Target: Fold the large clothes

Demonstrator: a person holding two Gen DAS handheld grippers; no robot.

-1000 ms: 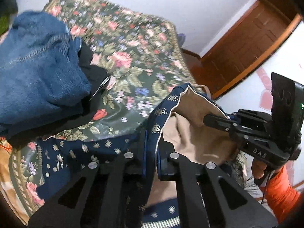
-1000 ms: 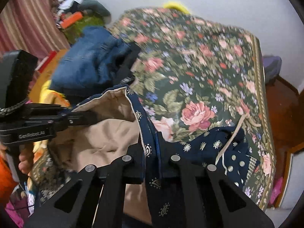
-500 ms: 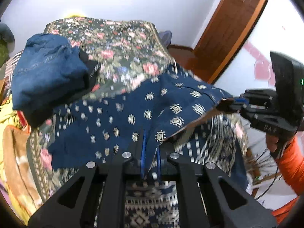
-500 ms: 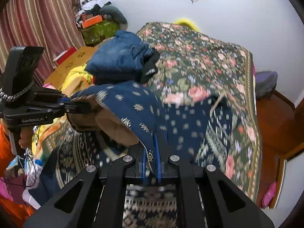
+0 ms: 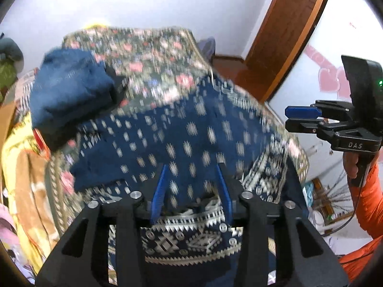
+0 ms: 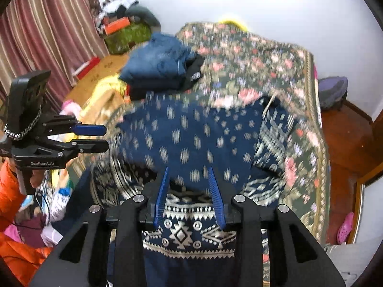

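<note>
now you are holding both claws spread wide above the bed (image 6: 308, 76), and neither one is gripping anything. your left claw (image 5: 192, 191) is showing its two blue fingers (image 5: 159, 191) well apart, with the dark blue patterned garment (image 5: 191, 131) lying below and beyond them. your right claw (image 6: 189, 193) is standing just the same, its blue fingers (image 6: 215, 196) parted over the same garment (image 6: 191, 134).

the garment is lying spread on the near part of the bed, on top of the flowered bedcover (image 5: 148, 47). its upper layer is dotted with small pale motifs, and a wide band of white geometric pattern is running along the near edge, just under your claws. in both views the cloth is looking smeared by motion blur, so the fine folds are hard to make out.

from the left wrist camera the right claw (image 5: 301, 119) is appearing at the right side, off the bed's edge, fingers apart one above the other. from the right wrist camera the left claw (image 6: 93, 137) is showing at the left side, also off the cloth.

a pile of folded blue jeans (image 6: 158, 62) is sitting on the bed beyond the garment, at its far left corner, with something black (image 6: 194, 71) tucked against it. a wooden door (image 5: 287, 31) is standing behind the bed on the right, and striped curtains (image 6: 43, 33) are hanging on the left.
</note>
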